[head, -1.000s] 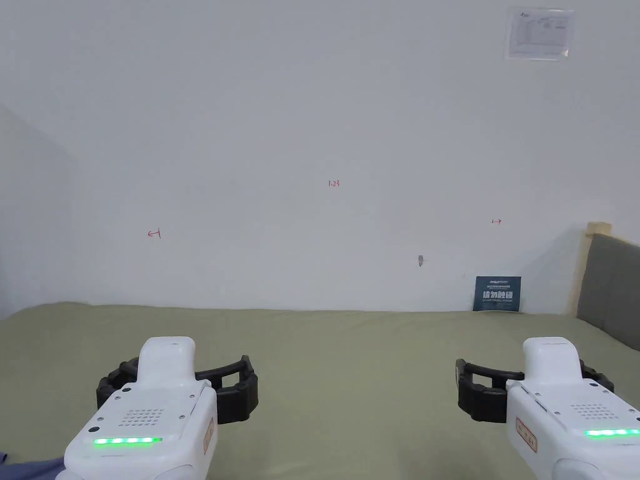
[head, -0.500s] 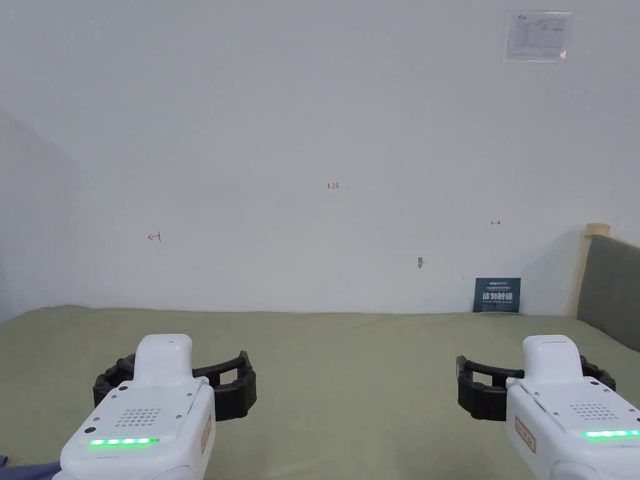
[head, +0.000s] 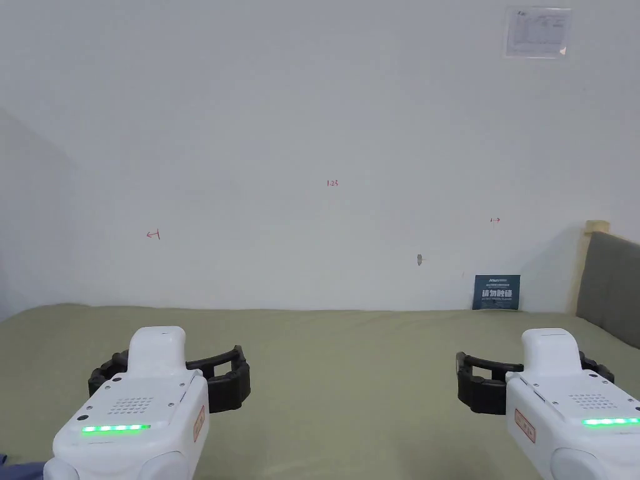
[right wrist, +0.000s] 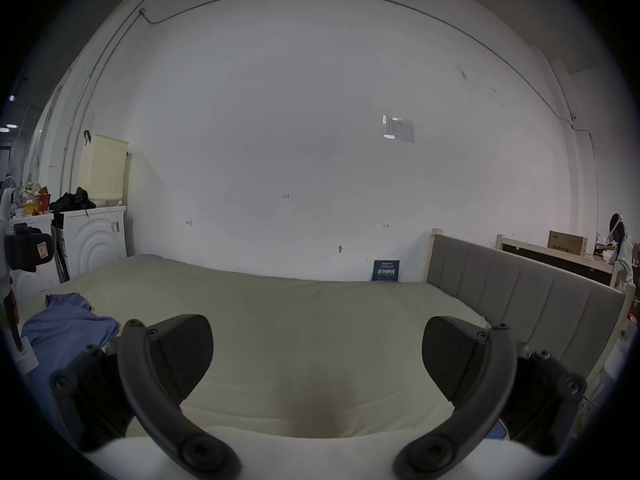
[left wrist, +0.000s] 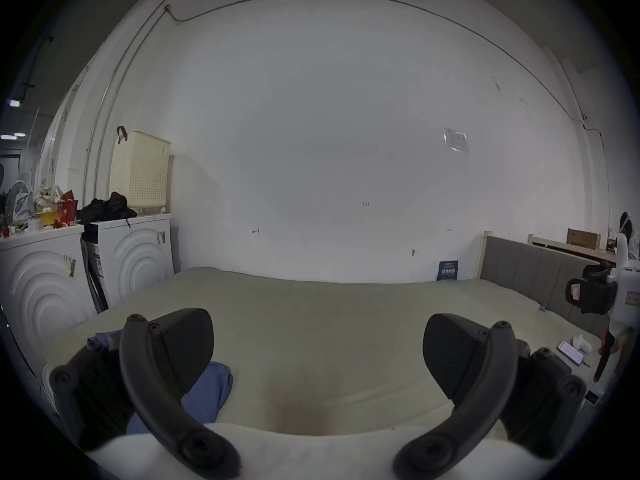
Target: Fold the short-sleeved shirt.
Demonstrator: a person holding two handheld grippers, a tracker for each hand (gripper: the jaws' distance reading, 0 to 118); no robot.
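- I am holding my left gripper (head: 170, 381) and my right gripper (head: 534, 382) above the near part of the bed (head: 350, 350), well apart from each other, both pointing at the wall (head: 312, 125).
- My left jaws are standing spread wide, with nothing between them but bare sheet in the left gripper view.
- My right jaws are standing spread just as wide, also gripping nothing.
- The shirt (right wrist: 65, 335), blue and crumpled, is lying at the near left corner of the bed, left of my left gripper; in the left gripper view (left wrist: 207, 394) part of it is showing behind the left jaw.
- The headboard (right wrist: 519, 297) is running along the right edge of the bed.
- A phone (left wrist: 569, 352) is lying near the right edge of the bed.
- A blue sign (head: 497, 292) is leaning on the wall at the far right corner of the bed.
- Two white machines (left wrist: 138, 255) are standing past the left edge, with a basket (left wrist: 140, 169) on top of one.
- A person (right wrist: 621, 245) is sitting far off beyond the headboard.
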